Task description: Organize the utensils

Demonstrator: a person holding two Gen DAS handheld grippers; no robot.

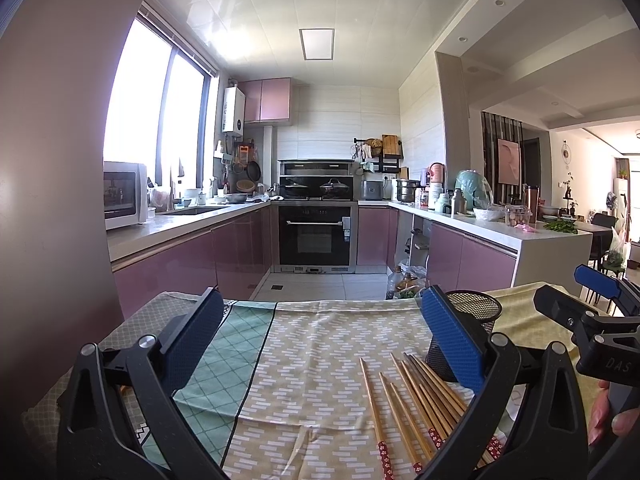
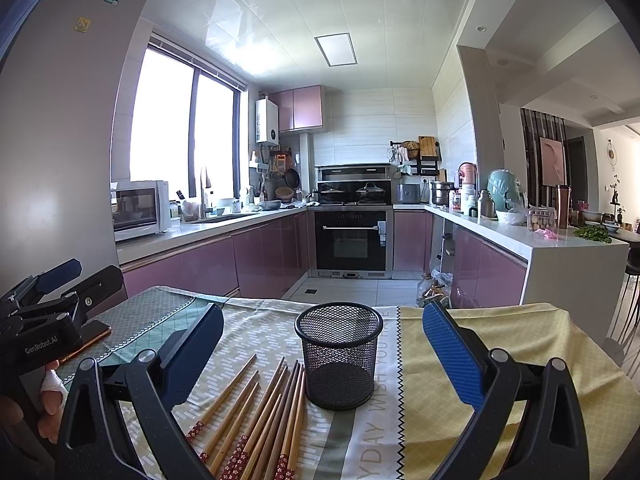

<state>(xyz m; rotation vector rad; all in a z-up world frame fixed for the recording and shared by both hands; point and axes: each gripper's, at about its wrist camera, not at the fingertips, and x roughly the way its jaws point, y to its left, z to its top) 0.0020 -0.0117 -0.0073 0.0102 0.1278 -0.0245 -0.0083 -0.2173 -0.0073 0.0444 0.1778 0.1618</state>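
Several wooden chopsticks (image 2: 260, 412) with red flowered ends lie loose on the patterned cloth, just left of an upright black mesh cup (image 2: 339, 356). In the left wrist view the chopsticks (image 1: 416, 400) lie at the lower right, and the mesh cup (image 1: 476, 308) is partly hidden behind my right-hand blue finger. My left gripper (image 1: 320, 344) hovers open over the cloth, holding nothing. My right gripper (image 2: 324, 354) is open too, with the cup between and beyond its fingers, not touched. Each gripper shows at the edge of the other's view.
The table (image 2: 500, 340) wears green, beige and yellow cloths. A phone-like dark slab (image 2: 86, 340) lies at its left edge. A person's fingers (image 2: 50, 396) grip the left tool. Beyond the table edge lies the kitchen floor (image 1: 312, 284) with purple cabinets and bottles.
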